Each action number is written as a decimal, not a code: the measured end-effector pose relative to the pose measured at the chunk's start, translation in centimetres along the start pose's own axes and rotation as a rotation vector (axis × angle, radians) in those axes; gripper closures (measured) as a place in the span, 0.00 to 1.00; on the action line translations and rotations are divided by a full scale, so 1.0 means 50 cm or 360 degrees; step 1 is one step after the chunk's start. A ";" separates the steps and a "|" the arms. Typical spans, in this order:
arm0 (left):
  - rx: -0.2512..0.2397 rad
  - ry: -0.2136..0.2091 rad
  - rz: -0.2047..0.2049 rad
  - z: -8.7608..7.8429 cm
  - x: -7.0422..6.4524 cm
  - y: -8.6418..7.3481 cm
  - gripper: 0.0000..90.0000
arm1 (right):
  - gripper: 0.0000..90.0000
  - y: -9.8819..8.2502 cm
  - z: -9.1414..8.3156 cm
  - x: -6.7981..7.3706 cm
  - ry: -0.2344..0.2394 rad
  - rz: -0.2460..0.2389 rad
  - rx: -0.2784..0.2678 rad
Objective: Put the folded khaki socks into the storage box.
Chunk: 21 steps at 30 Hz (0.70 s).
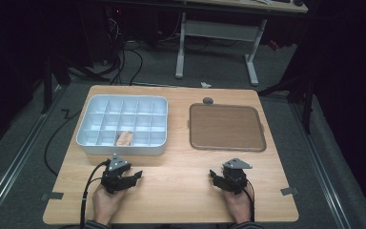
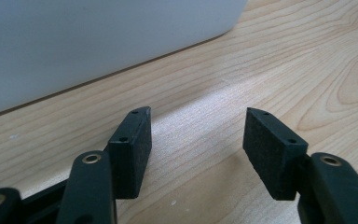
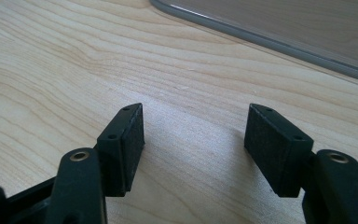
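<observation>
Dark floor and trailing cables are surrounding a light wooden worktop (image 1: 181, 191), with a white-legged desk (image 1: 219, 33) standing in the far background. On the far left of the worktop a white compartment box (image 1: 91, 143) is sitting, holding a small tan object (image 1: 124, 138) in one of its near-row cells. On the far right a brown tray (image 1: 226, 127) is lying flat, with a small grey disc (image 1: 208, 100) just beyond it. The left tool (image 1: 136, 176) is resting near the box's near wall, jaws standing wide apart and gripping nothing. The right tool (image 1: 213, 175) is resting near the tray's near edge, jaws likewise spread and empty.
</observation>
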State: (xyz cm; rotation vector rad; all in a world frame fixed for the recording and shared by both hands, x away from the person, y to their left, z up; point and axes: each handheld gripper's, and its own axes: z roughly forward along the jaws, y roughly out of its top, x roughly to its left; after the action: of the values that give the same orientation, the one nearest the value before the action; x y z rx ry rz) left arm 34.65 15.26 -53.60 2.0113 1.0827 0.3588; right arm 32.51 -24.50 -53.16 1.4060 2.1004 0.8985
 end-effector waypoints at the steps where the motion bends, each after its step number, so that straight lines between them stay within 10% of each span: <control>1: 0.0000 0.0000 0.0000 0.000 0.000 0.000 0.47 | 0.42 0.000 0.000 0.000 -0.0001 0.0001 0.0001; 21: 0.0022 -0.0021 0.0055 0.003 -0.007 0.001 0.36 | 0.42 0.000 0.000 0.001 -0.0004 0.0000 0.0001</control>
State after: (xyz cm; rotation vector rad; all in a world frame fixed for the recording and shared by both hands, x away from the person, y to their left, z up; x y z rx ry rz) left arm 34.55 14.90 -53.61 2.0441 1.0463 0.3563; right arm 32.49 -24.48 -53.17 1.4065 2.0995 0.8957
